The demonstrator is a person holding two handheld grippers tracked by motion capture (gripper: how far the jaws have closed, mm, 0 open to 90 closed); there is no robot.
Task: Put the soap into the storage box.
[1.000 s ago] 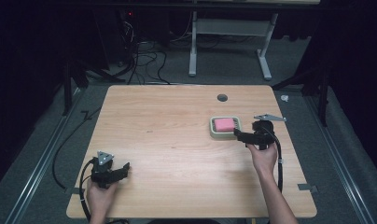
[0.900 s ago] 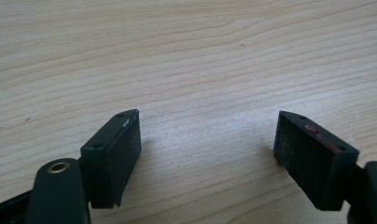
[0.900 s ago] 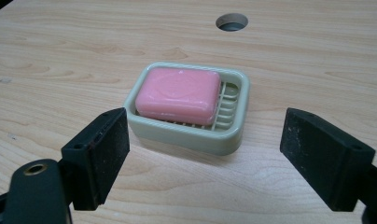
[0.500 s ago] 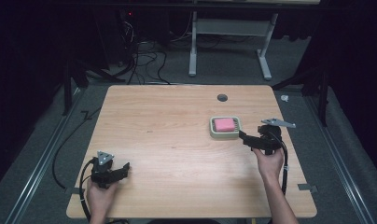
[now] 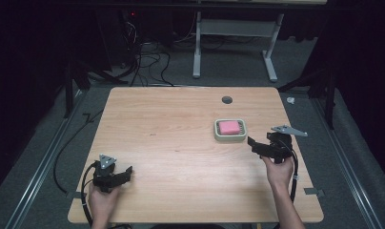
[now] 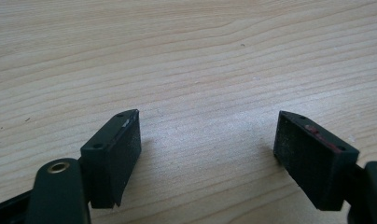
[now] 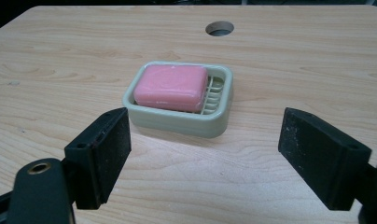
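The pink soap (image 7: 171, 87) lies in the green dish (image 7: 214, 122) on the worktop (image 5: 181, 157), toward its right half, so the placing looks done. The right claw (image 7: 203, 158) hangs just in front of the dish with jaws wide and nothing between them (not touching it). The left claw (image 6: 207, 156) rests wide and empty near the worktop's front left corner; little seems left but clearing the hands
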